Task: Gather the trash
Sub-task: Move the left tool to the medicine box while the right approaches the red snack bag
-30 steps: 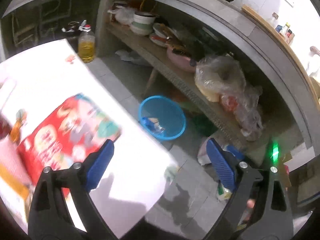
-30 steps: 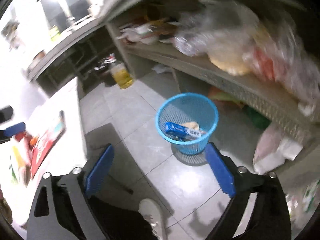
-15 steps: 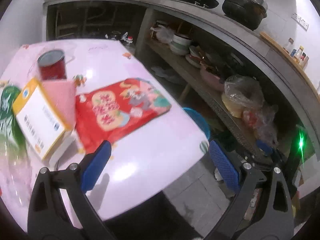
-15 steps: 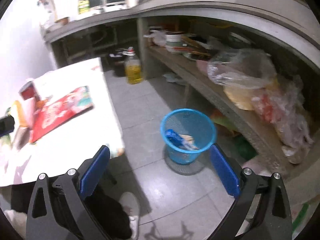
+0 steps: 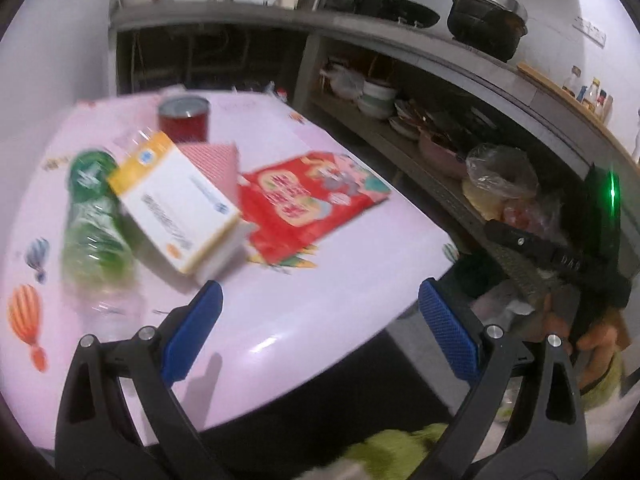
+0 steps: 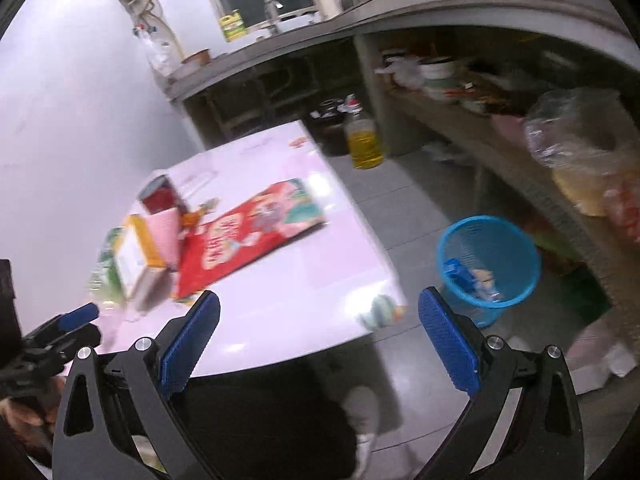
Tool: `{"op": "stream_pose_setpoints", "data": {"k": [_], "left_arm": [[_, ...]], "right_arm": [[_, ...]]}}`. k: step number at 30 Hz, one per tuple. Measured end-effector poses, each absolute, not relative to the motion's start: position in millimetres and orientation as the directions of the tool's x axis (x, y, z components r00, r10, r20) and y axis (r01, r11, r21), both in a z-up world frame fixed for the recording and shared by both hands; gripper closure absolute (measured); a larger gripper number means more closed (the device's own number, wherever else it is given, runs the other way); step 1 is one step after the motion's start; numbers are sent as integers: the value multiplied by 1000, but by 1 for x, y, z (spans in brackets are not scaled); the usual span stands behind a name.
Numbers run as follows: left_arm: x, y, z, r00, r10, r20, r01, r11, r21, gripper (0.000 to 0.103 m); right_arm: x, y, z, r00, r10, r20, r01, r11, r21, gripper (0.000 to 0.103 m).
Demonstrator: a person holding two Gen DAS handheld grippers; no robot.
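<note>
On the table [image 5: 304,320] a box [image 5: 176,204] leans over a green bottle [image 5: 94,216], beside a red packet [image 5: 308,200] and can [image 5: 184,119]. The floor bin [image 6: 490,264], right of the table, holds a blue wrapper [image 6: 458,272]. Left gripper [image 5: 320,332] and right gripper [image 6: 320,336] hang spread wide, holding nothing.

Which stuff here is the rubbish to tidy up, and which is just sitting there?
For the job:
red packet
white and yellow box
green plastic bottle
red can
pink carton
blue bin
left gripper and right gripper, both open and empty

Probably just sitting there:
oil bottle
black pot
bowls
plastic bags
</note>
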State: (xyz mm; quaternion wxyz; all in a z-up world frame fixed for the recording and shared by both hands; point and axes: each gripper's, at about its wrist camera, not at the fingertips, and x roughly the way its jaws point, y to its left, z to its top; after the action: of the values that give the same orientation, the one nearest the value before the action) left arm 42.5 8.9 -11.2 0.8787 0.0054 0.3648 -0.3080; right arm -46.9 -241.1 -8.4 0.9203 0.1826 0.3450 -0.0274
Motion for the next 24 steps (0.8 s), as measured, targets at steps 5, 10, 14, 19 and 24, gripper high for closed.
{"op": "stream_pose_setpoints", "data": {"k": [5, 10, 14, 19, 24], "left_arm": [[47, 28, -11, 589, -500, -635, 508, 840, -191, 9], [77, 38, -19, 607, -481, -633, 425, 869, -254, 9], [114, 42, -21, 644, -408, -647, 301, 913, -275, 9], [148, 39, -24, 665, -318, -675, 200, 948, -249, 9], [164, 41, -24, 665, -272, -696, 149, 961, -234, 9]], "right_arm": [[-33, -223, -8, 752, 169, -637, 106, 923, 369, 7], [-21, -208, -6, 736, 203, -646, 70, 926, 371, 7], [-14, -197, -6, 725, 206, -657, 56, 933, 354, 7], [-9, -191, -8, 714, 213, -667, 51, 934, 354, 7], [-6, -192, -12, 709, 214, -672, 54, 933, 355, 7]]}}
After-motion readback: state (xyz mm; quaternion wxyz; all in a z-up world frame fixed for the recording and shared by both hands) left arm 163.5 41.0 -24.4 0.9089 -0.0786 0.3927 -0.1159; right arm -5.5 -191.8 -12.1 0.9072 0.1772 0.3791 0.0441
